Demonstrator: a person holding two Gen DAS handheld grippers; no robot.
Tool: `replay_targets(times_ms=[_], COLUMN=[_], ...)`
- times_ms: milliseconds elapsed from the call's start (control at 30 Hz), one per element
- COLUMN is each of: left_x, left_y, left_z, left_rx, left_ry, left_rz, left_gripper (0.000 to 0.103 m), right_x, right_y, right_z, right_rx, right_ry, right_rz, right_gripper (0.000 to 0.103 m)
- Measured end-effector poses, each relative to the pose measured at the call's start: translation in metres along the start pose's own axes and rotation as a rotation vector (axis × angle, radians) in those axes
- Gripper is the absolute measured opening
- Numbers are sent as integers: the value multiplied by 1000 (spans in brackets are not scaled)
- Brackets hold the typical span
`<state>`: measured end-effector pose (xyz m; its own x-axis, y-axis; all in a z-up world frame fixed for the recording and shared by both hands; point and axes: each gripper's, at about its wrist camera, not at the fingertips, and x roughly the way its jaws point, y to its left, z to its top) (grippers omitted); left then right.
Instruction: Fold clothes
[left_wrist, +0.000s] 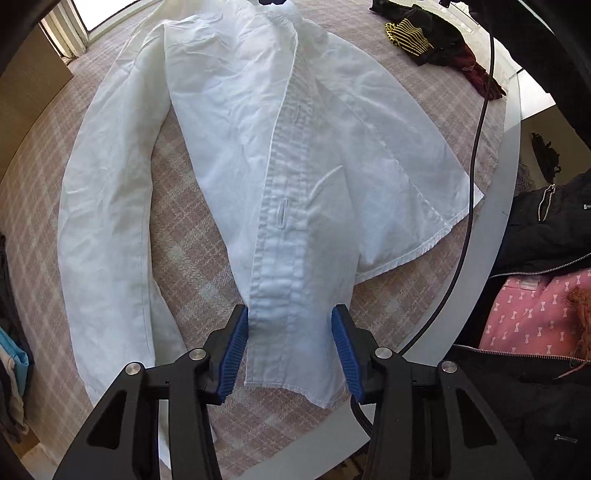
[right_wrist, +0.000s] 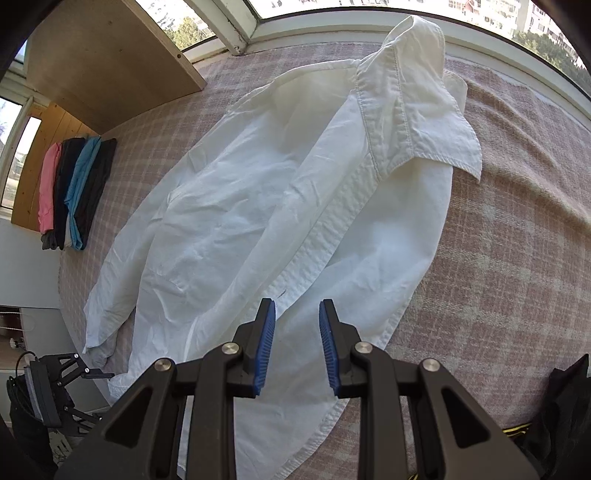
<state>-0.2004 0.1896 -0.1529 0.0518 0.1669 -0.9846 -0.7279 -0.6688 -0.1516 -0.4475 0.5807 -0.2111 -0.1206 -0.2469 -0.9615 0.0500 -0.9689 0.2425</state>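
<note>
The white shirt (left_wrist: 258, 155) lies flat on the checked surface (left_wrist: 192, 266), its button strip running lengthwise away from the left tool (left_wrist: 290, 350), whose partly open jaws straddle the hem end, nearer than the right tool (right_wrist: 297, 347), also partly open and empty.

Black left gripper (left_wrist: 290, 347), ribbed blue jaws, silver screws
</note>
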Motion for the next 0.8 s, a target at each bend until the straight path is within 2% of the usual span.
replay_targets(times_ms=[167, 300, 500, 533, 633, 733, 800], left_x=[-20, -12, 10, 11, 14, 25, 30], left_y=[-33, -49, -58, -63, -76, -86, -88], left_z=[-8, 1, 10, 10, 12, 16, 20], left_rx=[57, 86, 54, 47, 52, 69, 55], left_ry=[-67, -66, -40, -44, -59, -32, -28], left_rz=[-50, -56, 4, 10, 15, 56, 54], left_gripper=[24, 18, 16, 18, 39, 41, 41], right_x=[5, 13, 29, 30, 30, 34, 37], right_y=[5, 12, 8, 6, -4, -8, -5], right_z=[8, 13, 13, 13, 15, 16, 18], right_rx=[14, 4, 49, 60, 107, 127, 122], right_ry=[10, 23, 55, 58, 65, 83, 93], right_rz=[-43, -58, -34, -27, 10, 12, 2], right_gripper=[25, 25, 25, 25, 25, 25, 25])
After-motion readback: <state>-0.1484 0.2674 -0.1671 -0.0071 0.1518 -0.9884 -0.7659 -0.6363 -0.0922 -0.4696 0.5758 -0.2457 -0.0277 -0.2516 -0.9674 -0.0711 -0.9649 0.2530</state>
